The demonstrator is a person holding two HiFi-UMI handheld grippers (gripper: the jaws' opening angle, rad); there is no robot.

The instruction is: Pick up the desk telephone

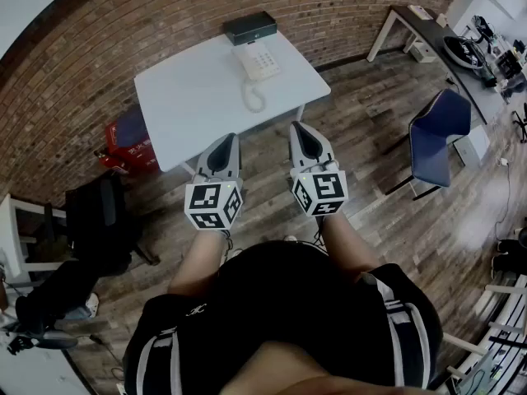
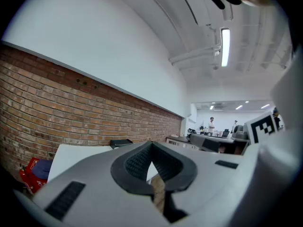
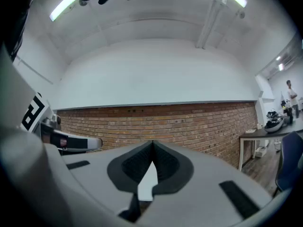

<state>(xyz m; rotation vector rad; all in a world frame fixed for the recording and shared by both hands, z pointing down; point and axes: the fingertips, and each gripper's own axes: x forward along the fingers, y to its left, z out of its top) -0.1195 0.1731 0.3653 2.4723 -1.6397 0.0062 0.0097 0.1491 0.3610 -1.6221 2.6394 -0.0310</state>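
A white desk telephone [image 1: 258, 59] lies at the far side of a white table [image 1: 189, 97], and its coiled cord [image 1: 254, 98] trails toward me. My left gripper [image 1: 230, 137] and right gripper [image 1: 297, 125] are held side by side short of the table's near edge. Both are shut, hold nothing and are well apart from the phone. In the left gripper view the left gripper [image 2: 151, 144] has its jaws closed, with the table [image 2: 71, 155] ahead. The right gripper [image 3: 152, 144] points level at the brick wall. The phone is hidden in both gripper views.
A black box [image 1: 249, 27] stands behind the phone by the brick wall [image 1: 99, 48]. A red box [image 1: 130, 143] sits on the floor left of the table, with a black chair [image 1: 97, 216] nearer me. On the right are a blue chair [image 1: 440, 134] and a long desk [image 1: 432, 31].
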